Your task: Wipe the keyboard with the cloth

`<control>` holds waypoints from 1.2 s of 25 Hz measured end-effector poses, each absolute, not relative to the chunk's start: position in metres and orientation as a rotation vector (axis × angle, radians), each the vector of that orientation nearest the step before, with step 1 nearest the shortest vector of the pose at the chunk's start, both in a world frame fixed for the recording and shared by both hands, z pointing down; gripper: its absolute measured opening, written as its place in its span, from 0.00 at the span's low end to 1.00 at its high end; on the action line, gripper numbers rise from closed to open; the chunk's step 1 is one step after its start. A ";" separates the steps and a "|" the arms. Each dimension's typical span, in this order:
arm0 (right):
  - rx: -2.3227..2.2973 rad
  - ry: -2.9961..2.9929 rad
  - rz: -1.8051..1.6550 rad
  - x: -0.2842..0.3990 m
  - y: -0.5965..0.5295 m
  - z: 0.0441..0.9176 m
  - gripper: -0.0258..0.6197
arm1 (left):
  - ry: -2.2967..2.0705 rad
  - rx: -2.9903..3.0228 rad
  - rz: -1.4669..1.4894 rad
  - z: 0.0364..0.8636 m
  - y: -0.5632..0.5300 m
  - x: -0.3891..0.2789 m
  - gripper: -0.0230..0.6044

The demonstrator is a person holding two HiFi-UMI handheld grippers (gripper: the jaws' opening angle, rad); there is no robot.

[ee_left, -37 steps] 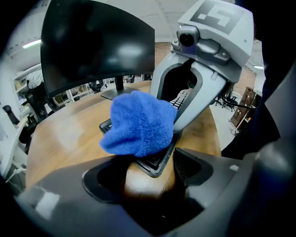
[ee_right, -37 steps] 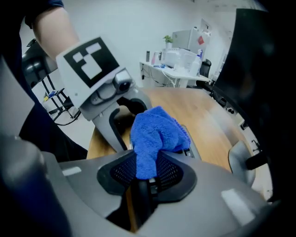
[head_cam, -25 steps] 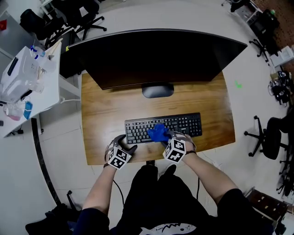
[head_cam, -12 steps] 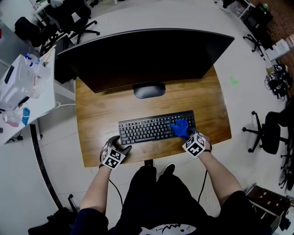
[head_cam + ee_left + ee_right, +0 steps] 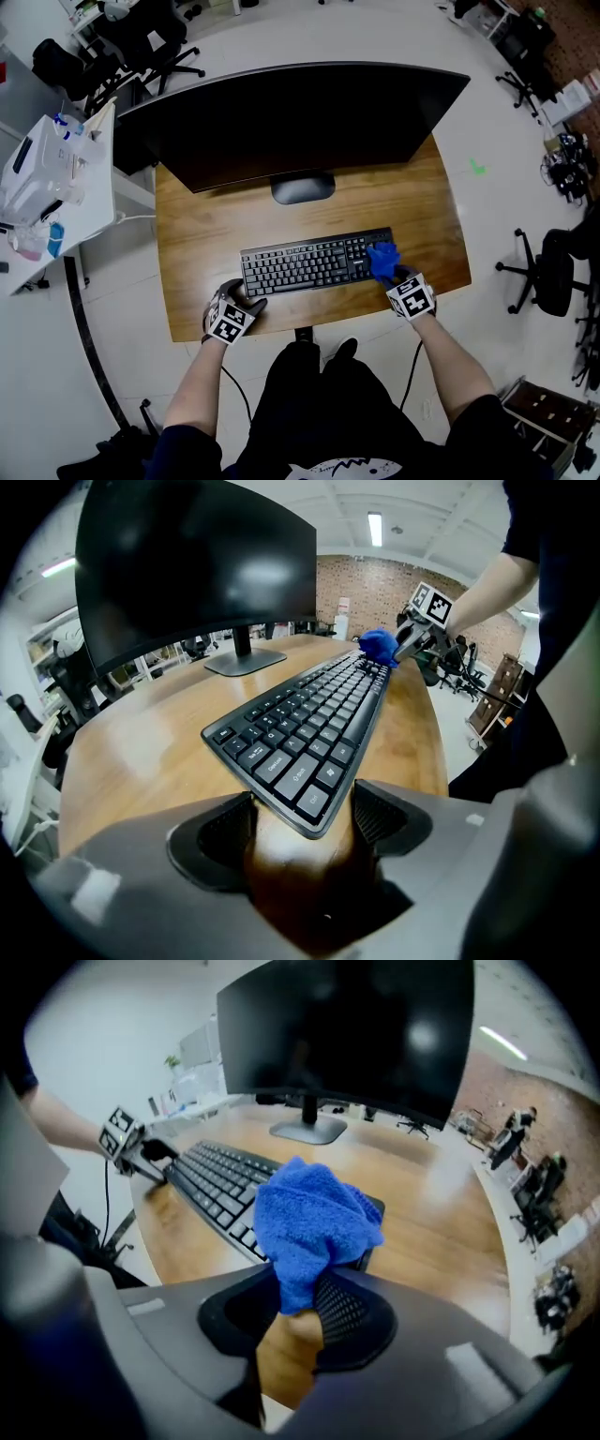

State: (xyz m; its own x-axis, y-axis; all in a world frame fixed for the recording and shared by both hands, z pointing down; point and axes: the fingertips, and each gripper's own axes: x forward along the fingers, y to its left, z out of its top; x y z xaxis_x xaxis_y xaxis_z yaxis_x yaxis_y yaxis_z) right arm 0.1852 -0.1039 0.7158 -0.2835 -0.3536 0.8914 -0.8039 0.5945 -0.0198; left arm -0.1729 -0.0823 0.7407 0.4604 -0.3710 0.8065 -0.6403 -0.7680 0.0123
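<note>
A black keyboard (image 5: 309, 262) lies on the wooden desk (image 5: 202, 234), in front of the monitor. My right gripper (image 5: 394, 275) is shut on a bunched blue cloth (image 5: 382, 259), which rests on the keyboard's right end. In the right gripper view the cloth (image 5: 314, 1218) bulges out of the jaws over the keyboard (image 5: 211, 1185). My left gripper (image 5: 251, 305) stands open at the keyboard's near left corner. In the left gripper view that corner (image 5: 309, 808) pokes between the two jaws, and the cloth (image 5: 378, 647) shows at the far end.
A wide curved monitor (image 5: 291, 117) on a round base (image 5: 302, 187) fills the back of the desk. A white side table (image 5: 56, 169) with several items stands at the left. Office chairs (image 5: 544, 272) stand on the floor at the right and back left.
My right gripper has swept the blue cloth rightward along the keyboard, from its middle to its right end. The left gripper has stayed at the keyboard's left corner.
</note>
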 end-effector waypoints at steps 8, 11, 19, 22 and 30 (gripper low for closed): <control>1.079 -2.126 0.714 0.172 -0.106 0.653 0.20 | -1.004 2.508 1.086 0.678 -0.097 -0.173 0.57; 1.092 -2.219 0.704 0.172 -0.100 0.623 0.21 | -1.091 2.585 1.006 0.628 -0.093 -0.162 0.57; 1.001 -2.457 0.523 0.179 -0.043 0.536 0.20 | -1.299 2.707 0.681 0.505 -0.018 -0.098 0.57; 0.958 -2.520 0.499 0.186 -0.010 0.512 0.20 | -1.316 2.725 0.611 0.479 0.025 -0.072 0.57; 0.942 -2.572 0.509 0.197 0.078 0.494 0.20 | -1.278 2.751 0.499 0.437 0.131 -0.033 0.57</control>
